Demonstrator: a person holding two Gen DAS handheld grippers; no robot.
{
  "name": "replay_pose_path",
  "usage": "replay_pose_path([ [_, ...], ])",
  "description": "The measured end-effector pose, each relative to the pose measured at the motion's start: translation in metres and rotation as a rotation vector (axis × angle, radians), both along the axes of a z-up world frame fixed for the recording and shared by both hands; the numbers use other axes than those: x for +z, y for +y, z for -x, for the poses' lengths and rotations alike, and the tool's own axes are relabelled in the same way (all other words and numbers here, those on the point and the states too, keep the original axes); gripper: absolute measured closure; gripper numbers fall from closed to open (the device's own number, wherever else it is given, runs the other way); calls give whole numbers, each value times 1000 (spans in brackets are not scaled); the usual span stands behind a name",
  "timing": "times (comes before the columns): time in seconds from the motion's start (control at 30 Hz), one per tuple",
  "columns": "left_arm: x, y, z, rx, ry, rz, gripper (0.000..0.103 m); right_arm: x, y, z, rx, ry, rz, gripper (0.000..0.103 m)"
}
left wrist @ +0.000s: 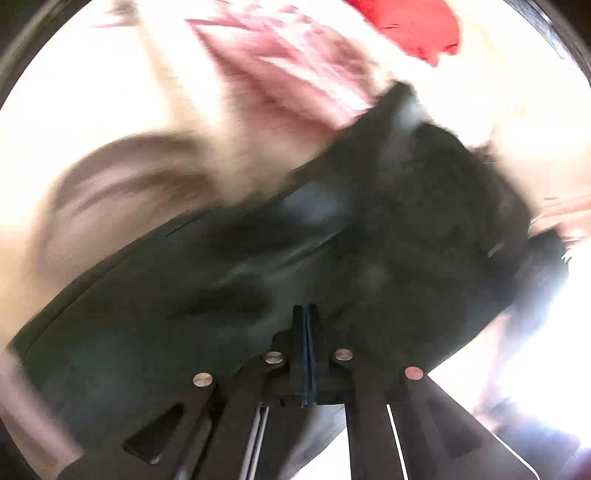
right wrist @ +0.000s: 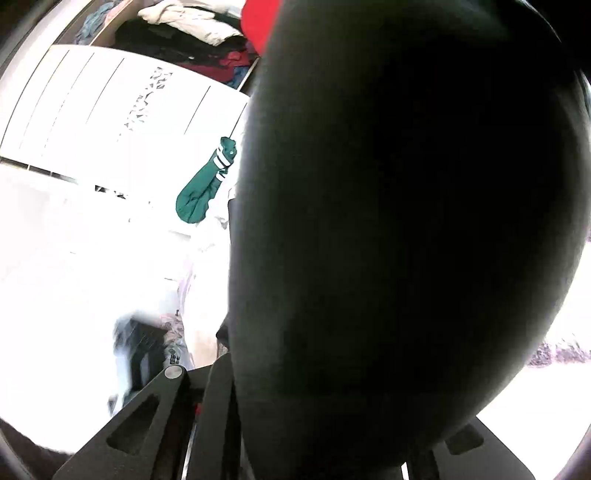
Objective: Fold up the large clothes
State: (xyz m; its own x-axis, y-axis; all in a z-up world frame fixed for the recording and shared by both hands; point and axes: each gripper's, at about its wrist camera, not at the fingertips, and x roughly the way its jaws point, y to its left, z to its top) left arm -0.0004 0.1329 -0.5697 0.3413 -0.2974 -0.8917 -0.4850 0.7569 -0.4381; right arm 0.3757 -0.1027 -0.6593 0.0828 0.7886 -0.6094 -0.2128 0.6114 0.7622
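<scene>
Both wrist views close, seemingly cloth-smothered.

Harsh overexposed glare, heavy motion blur at left wrist, dark fisheye edges.

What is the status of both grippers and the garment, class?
Left gripper shut on black garment. Right gripper hidden behind the same cloth. Red clothing lies beyond.

Dark green-black garment (left wrist: 221, 280), held aloft, draped, blurred; fills right wrist view.
</scene>
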Motion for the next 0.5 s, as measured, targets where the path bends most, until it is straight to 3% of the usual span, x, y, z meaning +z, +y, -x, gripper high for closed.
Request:
replay_pose_path([
  [0.03, -10, 2, 26, 42, 55, -29, 99, 2, 6, 2, 5, -10, 9, 88],
  [0.1, -35, 15, 62, 137, 92, 50, 99, 11, 25, 11, 35, -58, 38, 88],
  [0.13, -49, 22, 79, 194, 65, 122, 99, 16, 35, 15, 50, -86, 52, 88],
  [0.2, -58, 30, 88, 229, 35, 169, 99, 30, 62, 28, 103, -166, 89, 88],
  [0.33, -62, 35, 99, 196, -5, 170, 99, 57, 128, 68, 258, -354, 159, 88],
  [0.47, -71, 51, 127, 251, -78, 295, 99, 57, 192, 140, 527, -542, 223, 88],
  [0.5, -71, 54, 134, 270, -96, 321, 99, 57, 180, 176, 592, -575, 236, 88],
])
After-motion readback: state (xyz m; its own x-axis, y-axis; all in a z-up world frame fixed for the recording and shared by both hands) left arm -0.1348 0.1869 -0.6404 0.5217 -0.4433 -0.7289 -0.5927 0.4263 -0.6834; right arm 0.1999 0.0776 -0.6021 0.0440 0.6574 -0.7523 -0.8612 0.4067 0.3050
